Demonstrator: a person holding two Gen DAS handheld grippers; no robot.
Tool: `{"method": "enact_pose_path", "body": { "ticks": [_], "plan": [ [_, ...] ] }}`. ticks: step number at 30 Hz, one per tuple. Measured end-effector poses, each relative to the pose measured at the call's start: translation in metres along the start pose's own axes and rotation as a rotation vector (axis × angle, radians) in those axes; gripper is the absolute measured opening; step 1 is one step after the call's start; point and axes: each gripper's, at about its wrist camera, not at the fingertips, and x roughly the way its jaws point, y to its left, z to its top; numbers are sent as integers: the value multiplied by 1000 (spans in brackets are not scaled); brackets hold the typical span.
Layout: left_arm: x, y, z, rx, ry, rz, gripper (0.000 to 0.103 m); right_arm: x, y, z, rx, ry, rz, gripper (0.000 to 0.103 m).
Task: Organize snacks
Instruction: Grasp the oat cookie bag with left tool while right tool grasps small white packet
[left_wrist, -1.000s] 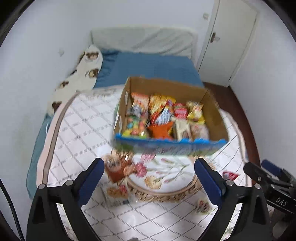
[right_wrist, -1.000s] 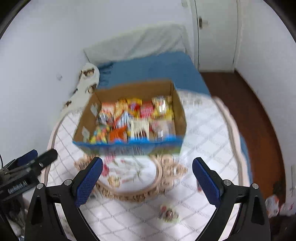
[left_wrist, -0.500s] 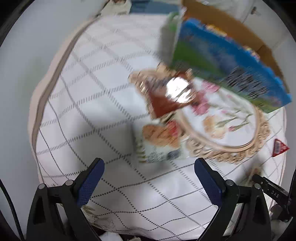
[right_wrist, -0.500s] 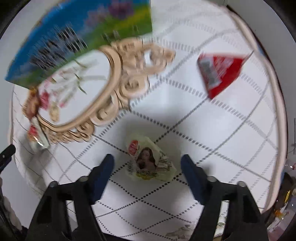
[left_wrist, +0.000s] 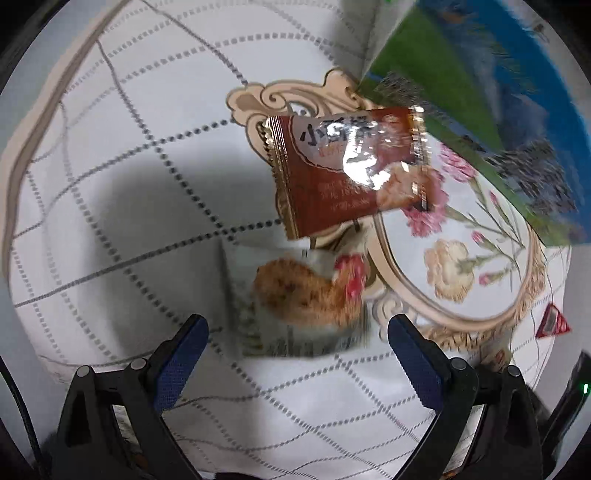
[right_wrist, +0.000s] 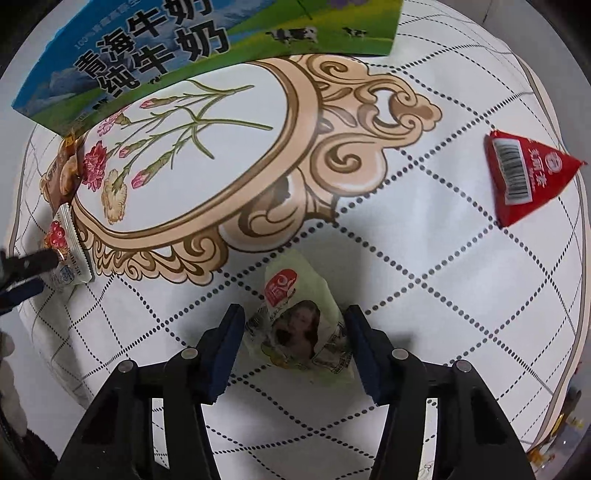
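Note:
A pale green snack packet (right_wrist: 295, 325) lies on the white quilted cloth (right_wrist: 424, 258), between the blue pads of my right gripper (right_wrist: 295, 334). Its jaws are closing and stand close to the packet's two sides. My left gripper (left_wrist: 297, 350) is wide open, pointing down just before a blurred white packet (left_wrist: 303, 295) with a brown picture. A shiny brown packet (left_wrist: 347, 170) lies beyond that one. The blue and green cardboard box (right_wrist: 207, 44) stands further back.
A red triangular packet (right_wrist: 524, 177) lies to the right on the cloth, small in the left wrist view as the red packet (left_wrist: 552, 325). The left gripper's fingers (right_wrist: 22, 273) show at the left edge of the right wrist view, by the white packet (right_wrist: 68, 258).
Both grippers have dropped from high above the box to just over the cloth. The right jaws have narrowed around the green packet. The left jaws have stayed wide.

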Motion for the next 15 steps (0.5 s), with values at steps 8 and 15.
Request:
{"method": "enact_pose_path", "body": {
  "ticks": [8, 15],
  "plan": [
    [12, -8, 0, 25, -28, 13, 65, 2, 5, -1, -1, -4, 16, 58],
    [26, -57, -58, 236, 34, 15, 62, -4, -5, -14, -10, 21, 63, 51]
  ]
}}
